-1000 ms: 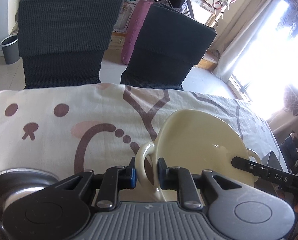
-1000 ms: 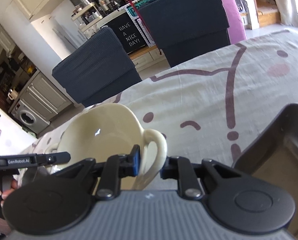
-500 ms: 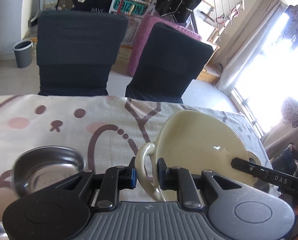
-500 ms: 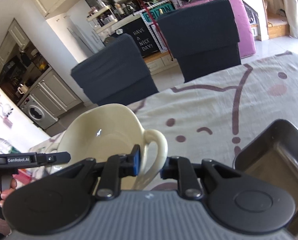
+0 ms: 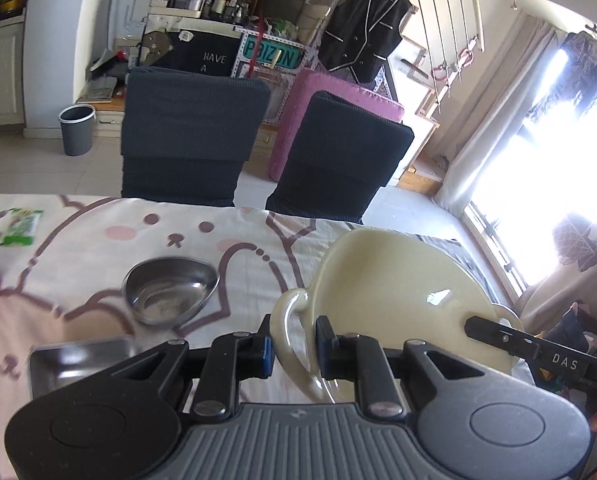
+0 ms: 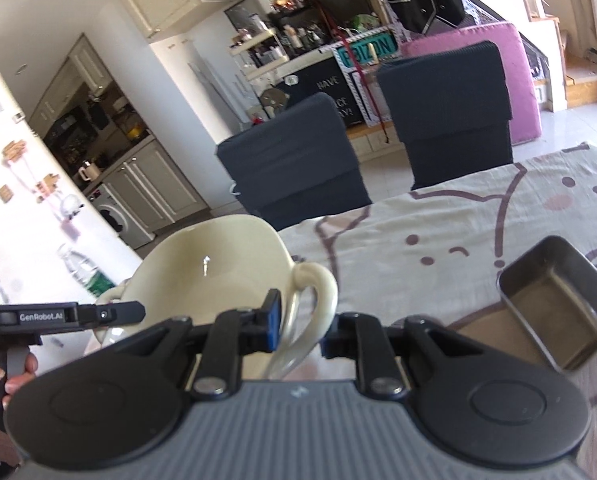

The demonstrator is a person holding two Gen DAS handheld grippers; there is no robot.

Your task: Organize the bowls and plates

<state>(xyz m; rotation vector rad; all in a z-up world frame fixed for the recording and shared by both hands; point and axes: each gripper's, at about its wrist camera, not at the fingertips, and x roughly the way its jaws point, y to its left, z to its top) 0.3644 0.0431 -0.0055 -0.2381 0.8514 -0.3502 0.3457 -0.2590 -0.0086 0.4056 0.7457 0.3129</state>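
You have the cream two-handled bowl (image 5: 394,284) tilted, clear of the table. The teardrop steel bowl (image 5: 170,290) and square steel tray (image 6: 558,304) lie upright mid-table.

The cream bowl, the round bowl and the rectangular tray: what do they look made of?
Cream bowl: likely glazed ceramic, though glossy plastic is possible; smooth, opaque, with a sharp window glint and thick loop handles. Round bowl: metal, probably stainless steel; grey, mirror-like reflections inside, thin rim. Rectangular tray: the same sort of metal, duller brushed look, thin rolled edge.
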